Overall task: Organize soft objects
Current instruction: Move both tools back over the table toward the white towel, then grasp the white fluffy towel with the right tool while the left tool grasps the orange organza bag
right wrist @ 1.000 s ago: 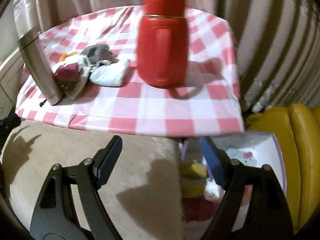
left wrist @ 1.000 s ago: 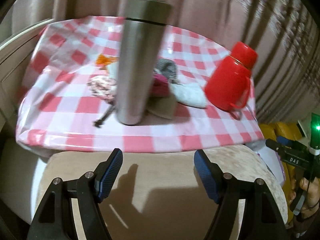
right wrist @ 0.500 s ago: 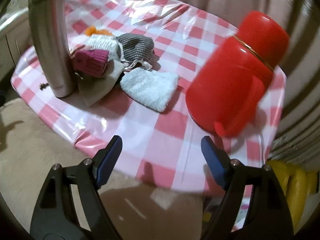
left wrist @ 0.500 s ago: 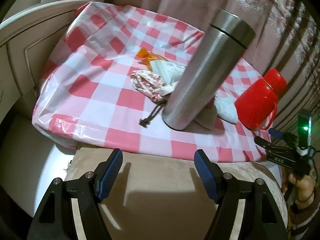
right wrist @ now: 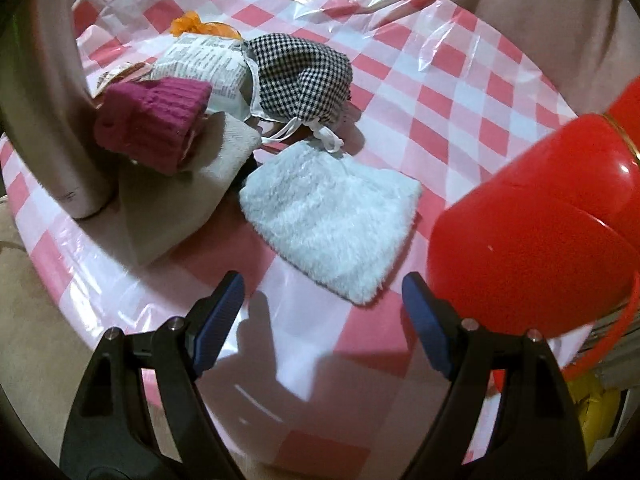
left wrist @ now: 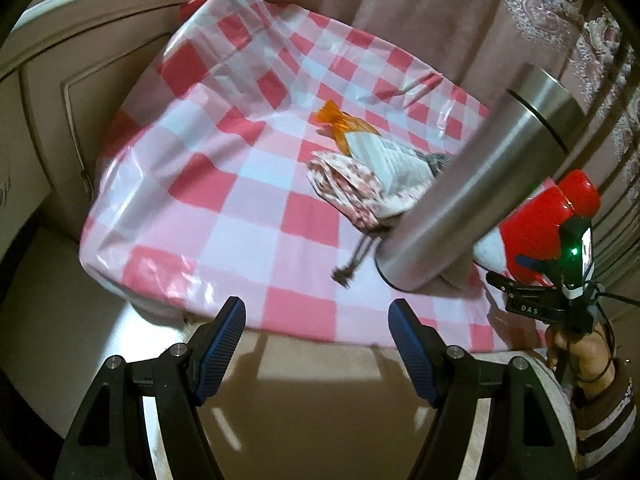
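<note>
Soft objects are heaped at the middle of a pink-and-white checked plastic tablecloth (right wrist: 420, 92): a white fluffy cloth (right wrist: 332, 216) lies lowest in the right wrist view, with a black-and-white checked drawstring pouch (right wrist: 304, 76) above it, a magenta knitted piece (right wrist: 156, 120) resting on a beige cloth (right wrist: 188, 196) to the left, and a newsprint-patterned pouch (right wrist: 204, 64) behind. A steel flask (left wrist: 472, 200) is seen beside the heap, a red jug (right wrist: 540, 248) at the right. Pinkish curtains (left wrist: 440, 20) fill the upper part of the left wrist view; a cream panelled cabinet (left wrist: 52, 120) is seen at its left. The left gripper (left wrist: 316, 344) and right gripper (right wrist: 320, 316) are held released, nothing between the jaws. The right hand (left wrist: 580, 356) is seen at the lower right of the left wrist view.
</note>
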Available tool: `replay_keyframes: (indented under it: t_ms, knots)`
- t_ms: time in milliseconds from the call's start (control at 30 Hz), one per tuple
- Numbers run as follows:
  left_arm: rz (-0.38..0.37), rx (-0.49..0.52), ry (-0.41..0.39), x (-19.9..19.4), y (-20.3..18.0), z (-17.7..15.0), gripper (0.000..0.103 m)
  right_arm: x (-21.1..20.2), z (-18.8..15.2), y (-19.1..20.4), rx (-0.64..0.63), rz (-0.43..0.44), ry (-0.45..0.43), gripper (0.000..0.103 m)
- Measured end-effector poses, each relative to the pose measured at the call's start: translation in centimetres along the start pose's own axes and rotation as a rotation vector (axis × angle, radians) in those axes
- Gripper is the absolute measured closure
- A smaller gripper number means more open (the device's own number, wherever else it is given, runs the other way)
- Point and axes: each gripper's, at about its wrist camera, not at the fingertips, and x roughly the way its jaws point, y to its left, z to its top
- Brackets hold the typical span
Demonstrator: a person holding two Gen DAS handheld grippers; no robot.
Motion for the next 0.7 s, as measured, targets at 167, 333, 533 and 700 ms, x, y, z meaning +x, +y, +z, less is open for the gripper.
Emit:
replay_keyframes:
  t_ms: [167, 333, 533, 700]
  knots:
    - [0.031, 0.008, -0.005, 1.5, 1.4, 2.4, 0.028, 1.6, 0.7, 0.0, -0.002, 0.003, 0.015, 0.02]
    - [0.055, 0.01, -0.025, 3.2, 2.2, 5.4, 0.028, 2.4, 1.3, -0.3, 0.012, 0.008, 0.011, 0.02]
    - [0.037, 0.043, -0.035, 6.4, 1.8, 10.0, 0.028, 2.9, 2.1, -0.3, 0.032, 0.012, -0.007, 0.022]
    - [-0.024, 0.038, -0.019, 9.7, 1.4, 14.1, 0.028, 3.2, 2.6, -0.2, 0.036, 0.031, -0.026, 0.03]
